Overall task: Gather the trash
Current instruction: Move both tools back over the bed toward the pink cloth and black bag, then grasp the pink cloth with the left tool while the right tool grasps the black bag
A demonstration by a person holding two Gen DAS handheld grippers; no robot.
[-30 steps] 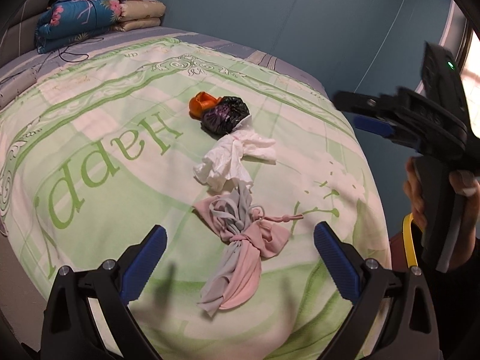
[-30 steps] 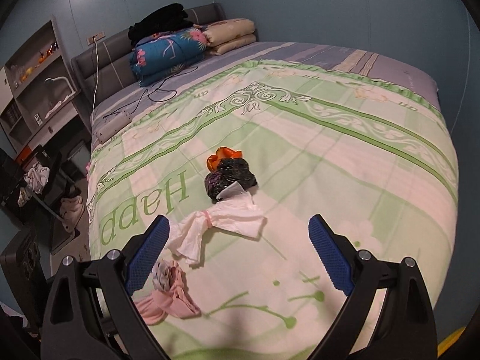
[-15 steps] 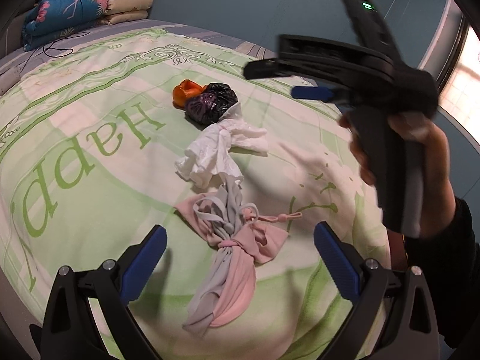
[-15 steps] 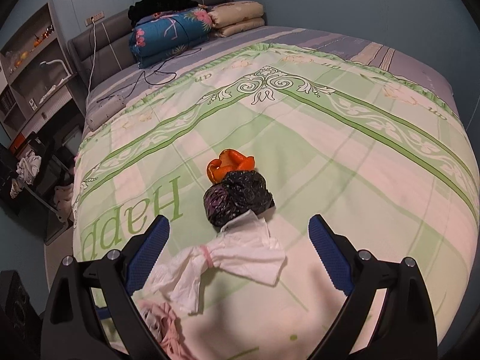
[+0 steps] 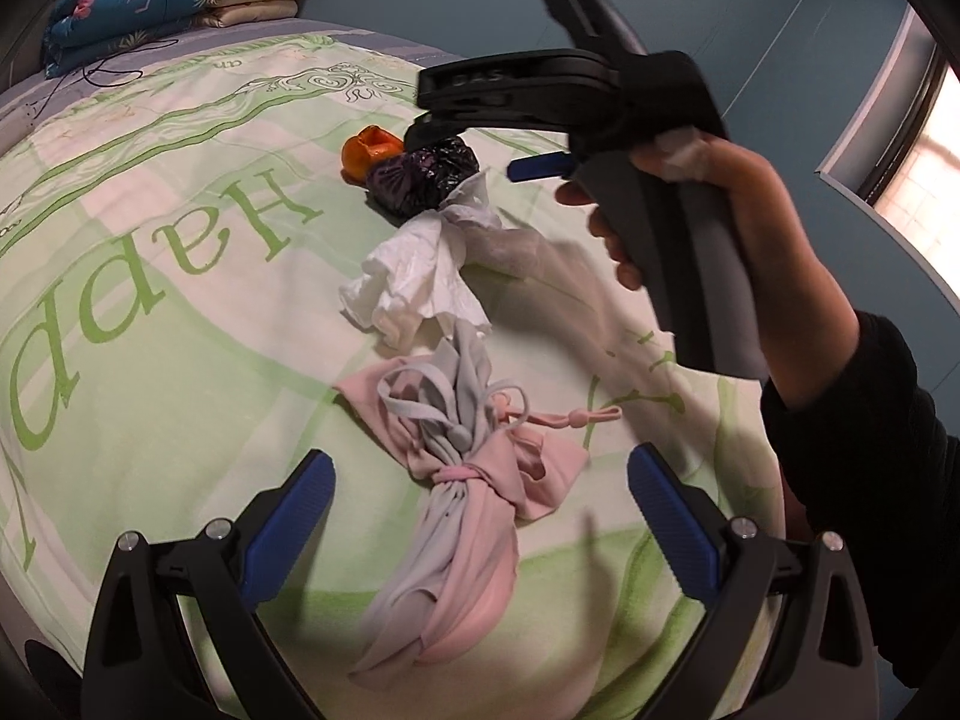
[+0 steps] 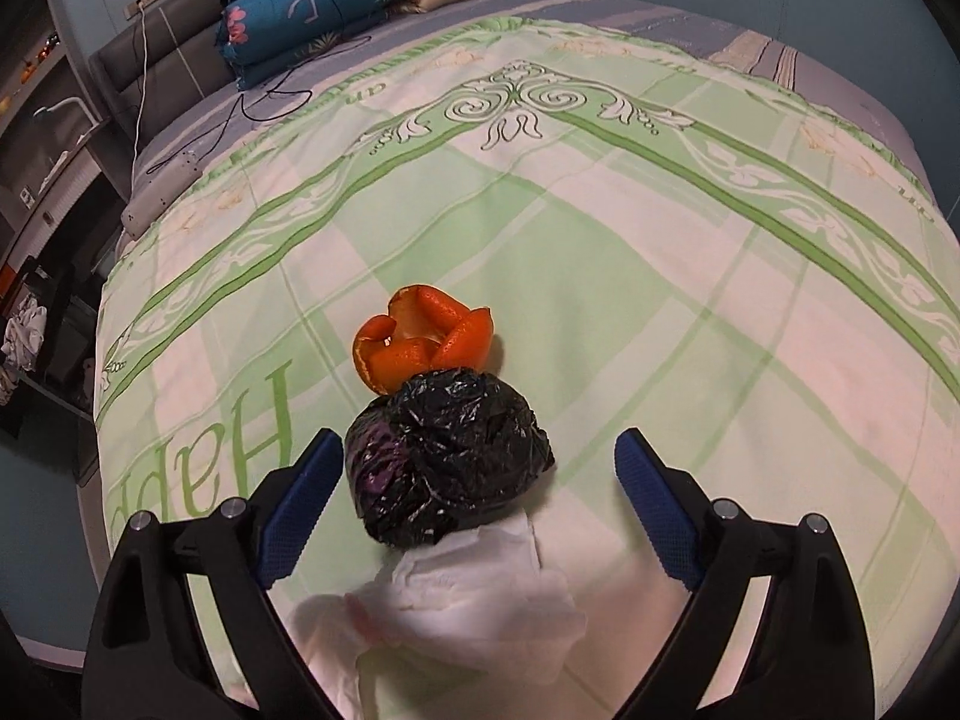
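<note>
Four trash items: curled orange peel (image 6: 420, 339), crinkly black bag (image 6: 447, 456) between closing right fingers (image 6: 654, 498), crumpled white tissue (image 5: 420, 276), knotted pink-grey cloth (image 5: 468, 480); left fingers (image 5: 294, 510) wide, empty.

Our left claw (image 5: 480, 504) hangs tilted down over the near edge of the bed, jaws spread wide with nothing pressed between the pads. Our right claw (image 6: 477, 474), gripped by our right hand (image 5: 714, 210) in a dark sleeve, angles steeply down, its wide jaws closing slightly, pads touching nothing.
</note>
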